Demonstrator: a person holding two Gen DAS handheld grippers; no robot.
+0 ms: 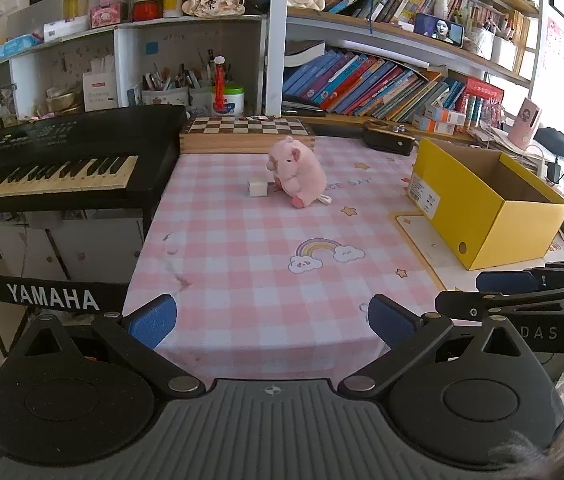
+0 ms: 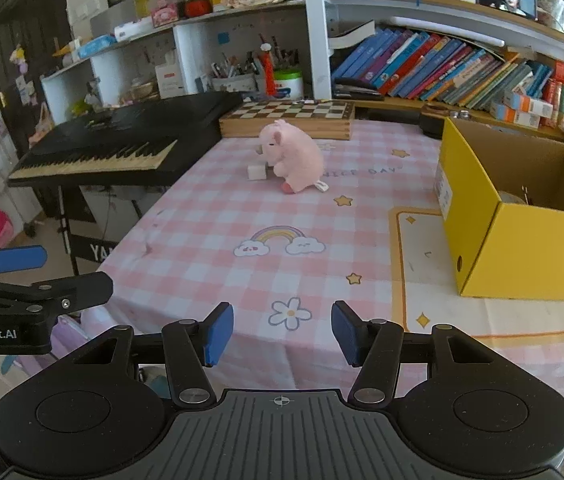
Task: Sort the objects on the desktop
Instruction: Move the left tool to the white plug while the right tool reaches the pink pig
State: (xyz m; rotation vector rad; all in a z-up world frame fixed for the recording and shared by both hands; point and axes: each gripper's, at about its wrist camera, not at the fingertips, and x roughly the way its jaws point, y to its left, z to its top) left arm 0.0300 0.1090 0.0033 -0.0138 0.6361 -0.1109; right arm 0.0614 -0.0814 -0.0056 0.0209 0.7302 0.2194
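Note:
A pink plush pig (image 1: 298,172) (image 2: 292,156) sits upright in the middle of the pink checked tablecloth (image 1: 242,264) (image 2: 210,240), and a small white cube (image 1: 258,188) (image 2: 257,172) lies just left of it. An open yellow cardboard box (image 1: 486,200) (image 2: 522,216) stands at the right of the table. My left gripper (image 1: 272,318) hovers over the near table edge, open and empty. My right gripper (image 2: 282,334) is also at the near edge, open with nothing between its blue pads. Each gripper shows at the side of the other's view.
A black Yamaha keyboard (image 1: 62,160) (image 2: 130,144) stands on a stand left of the table. A folded chessboard (image 1: 246,132) (image 2: 286,118) lies at the table's back, behind the pig. Shelves of books (image 1: 382,80) (image 2: 442,68) and pen pots fill the wall.

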